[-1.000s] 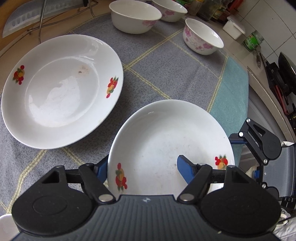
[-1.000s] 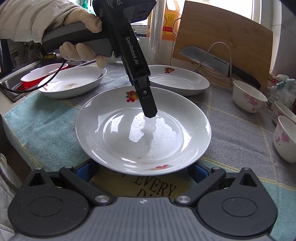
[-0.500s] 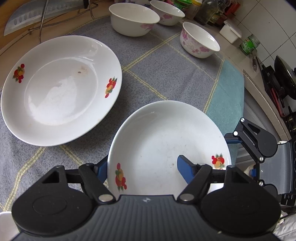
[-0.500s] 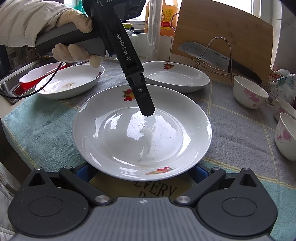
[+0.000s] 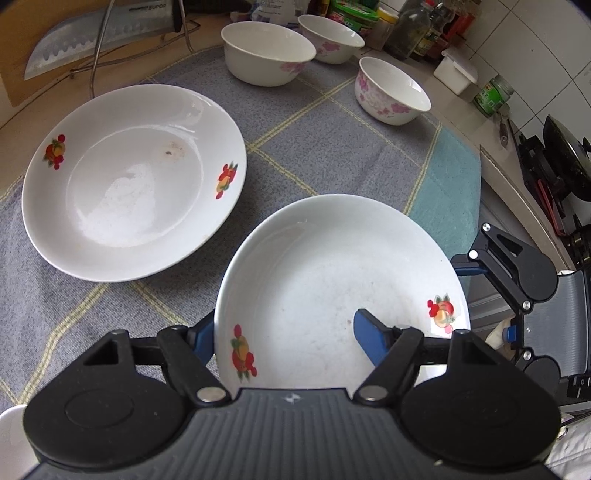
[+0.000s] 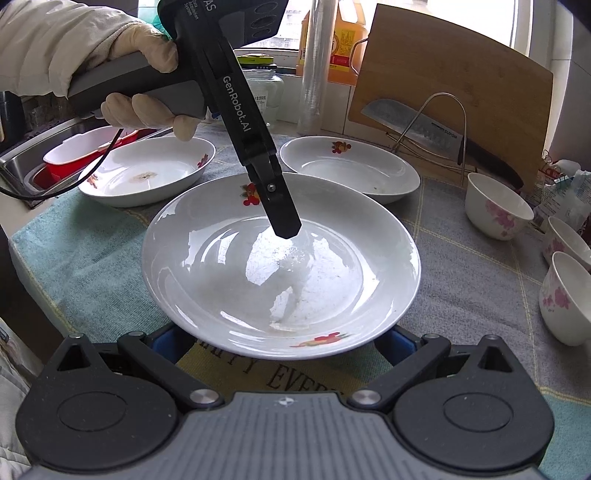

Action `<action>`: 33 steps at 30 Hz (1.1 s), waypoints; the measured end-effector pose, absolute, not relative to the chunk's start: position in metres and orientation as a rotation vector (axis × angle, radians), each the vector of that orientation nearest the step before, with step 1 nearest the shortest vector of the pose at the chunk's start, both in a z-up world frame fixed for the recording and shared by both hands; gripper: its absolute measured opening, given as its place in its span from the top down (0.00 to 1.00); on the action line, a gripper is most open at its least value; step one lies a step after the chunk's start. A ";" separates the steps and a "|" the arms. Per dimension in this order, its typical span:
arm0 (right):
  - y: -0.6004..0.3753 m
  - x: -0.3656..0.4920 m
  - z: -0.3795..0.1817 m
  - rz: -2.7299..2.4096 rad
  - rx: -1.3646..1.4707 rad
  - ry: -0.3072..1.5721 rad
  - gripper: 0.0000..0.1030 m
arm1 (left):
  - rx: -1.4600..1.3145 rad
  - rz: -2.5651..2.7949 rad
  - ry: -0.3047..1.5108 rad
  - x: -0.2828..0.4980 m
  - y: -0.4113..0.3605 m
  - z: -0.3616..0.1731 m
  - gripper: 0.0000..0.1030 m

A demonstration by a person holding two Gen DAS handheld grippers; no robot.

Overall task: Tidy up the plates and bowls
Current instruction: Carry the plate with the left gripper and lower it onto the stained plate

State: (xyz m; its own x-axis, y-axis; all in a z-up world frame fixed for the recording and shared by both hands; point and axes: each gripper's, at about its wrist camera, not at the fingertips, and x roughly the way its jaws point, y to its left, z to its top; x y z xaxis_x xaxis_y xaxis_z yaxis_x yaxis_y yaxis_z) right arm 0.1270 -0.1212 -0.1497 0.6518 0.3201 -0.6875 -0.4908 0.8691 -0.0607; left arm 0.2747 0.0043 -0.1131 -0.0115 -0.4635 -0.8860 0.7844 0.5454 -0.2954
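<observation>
A white plate with fruit prints (image 5: 332, 280) hangs tilted just above the checked mat (image 5: 332, 147). My left gripper (image 5: 286, 338) is shut on its rim, one blue pad inside the dish and the other under it. The right wrist view shows that same plate (image 6: 280, 280) with the left finger (image 6: 277, 199) reaching into it. My right gripper (image 6: 280, 343) stands open, its fingers spread wide beneath the plate's near rim. A second plate (image 5: 129, 181) lies on the mat to the left, and a third (image 6: 147, 173) rests near the sink. Three floral bowls (image 5: 267, 51) (image 5: 330, 37) (image 5: 391, 90) stand at the back.
A cleaver (image 6: 413, 125) leans in a wire rack against a wooden cutting board (image 6: 461, 74). The sink (image 6: 22, 162) holds a red container (image 6: 74, 155). Bottles and jars (image 5: 413, 26) line the wall, and a stove with a pan (image 5: 561, 155) is at the right.
The held plate has crept slightly upward and away from my right gripper, baring more of the printed mat under its near rim. Both grippers keep their jaws as before.
</observation>
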 end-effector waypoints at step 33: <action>-0.010 0.196 -0.125 0.859 -0.414 0.649 0.00 | 0.078 -0.647 1.148 0.265 0.175 -0.079 0.28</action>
